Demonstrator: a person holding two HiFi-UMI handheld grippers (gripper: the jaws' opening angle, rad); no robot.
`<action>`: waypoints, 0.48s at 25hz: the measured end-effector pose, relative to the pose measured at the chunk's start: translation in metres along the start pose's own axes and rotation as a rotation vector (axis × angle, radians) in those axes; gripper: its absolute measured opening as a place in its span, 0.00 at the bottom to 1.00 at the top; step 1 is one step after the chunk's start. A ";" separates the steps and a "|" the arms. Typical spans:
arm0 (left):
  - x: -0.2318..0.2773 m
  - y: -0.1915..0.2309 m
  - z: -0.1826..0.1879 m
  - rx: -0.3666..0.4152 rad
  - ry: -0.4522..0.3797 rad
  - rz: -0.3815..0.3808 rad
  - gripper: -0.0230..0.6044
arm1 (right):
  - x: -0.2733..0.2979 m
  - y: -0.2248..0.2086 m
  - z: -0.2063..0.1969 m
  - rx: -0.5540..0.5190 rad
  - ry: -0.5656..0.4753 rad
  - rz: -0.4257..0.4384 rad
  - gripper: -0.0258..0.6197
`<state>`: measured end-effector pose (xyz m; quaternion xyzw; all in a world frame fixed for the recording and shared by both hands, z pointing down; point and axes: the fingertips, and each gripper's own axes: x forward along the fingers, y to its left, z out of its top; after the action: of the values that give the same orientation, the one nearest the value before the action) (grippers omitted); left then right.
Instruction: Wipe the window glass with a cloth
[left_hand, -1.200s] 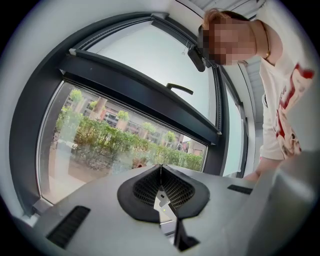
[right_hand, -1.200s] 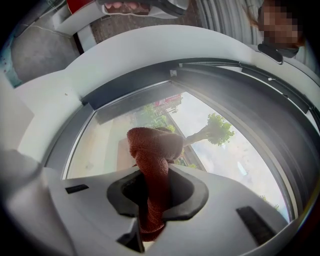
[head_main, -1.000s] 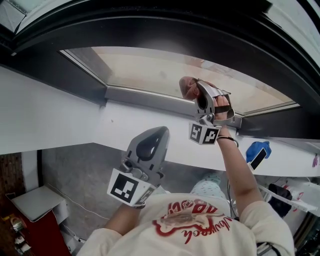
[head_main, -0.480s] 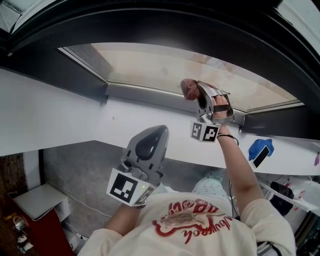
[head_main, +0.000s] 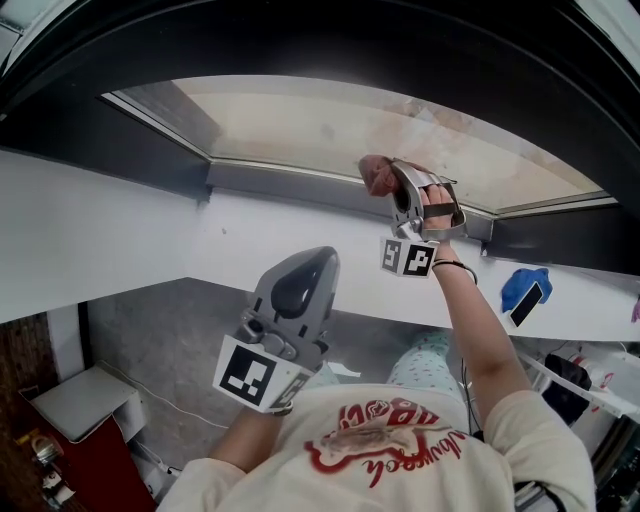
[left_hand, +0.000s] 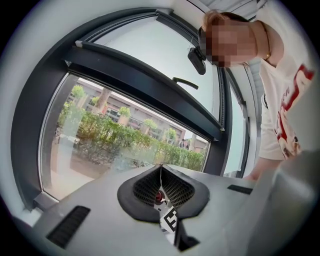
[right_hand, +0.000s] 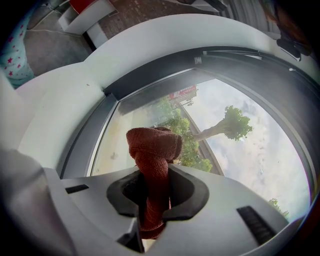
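Nearest the body, the left hand-held gripper (head_main: 305, 272) is hovering with its jaws pressed together, empty. Further out, the right hand-held gripper (head_main: 390, 188) is pinching the red cloth (head_main: 375, 175), whose bunched end is poking past its jaws toward the glass (head_main: 300, 125) beyond.

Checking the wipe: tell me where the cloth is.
The red cloth is clamped in the jaws of the right gripper, right of centre in the head view, beside the window glass near its lower frame.

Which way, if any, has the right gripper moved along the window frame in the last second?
No: the right gripper, with the cloth, stays near the window frame's right corner.
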<state>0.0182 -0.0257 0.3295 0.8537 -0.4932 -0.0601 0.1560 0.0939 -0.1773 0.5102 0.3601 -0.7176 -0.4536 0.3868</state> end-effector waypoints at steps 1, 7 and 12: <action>0.001 0.000 -0.001 0.001 0.002 -0.001 0.07 | 0.001 0.002 -0.001 0.004 0.004 0.002 0.14; 0.002 0.004 0.001 0.005 0.002 0.002 0.07 | 0.007 0.024 -0.007 0.011 0.023 0.043 0.14; -0.002 0.008 -0.003 0.000 0.014 0.018 0.07 | 0.012 0.041 -0.012 0.014 0.037 0.066 0.14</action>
<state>0.0114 -0.0274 0.3351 0.8498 -0.4996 -0.0527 0.1598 0.0925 -0.1783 0.5548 0.3473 -0.7250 -0.4290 0.4121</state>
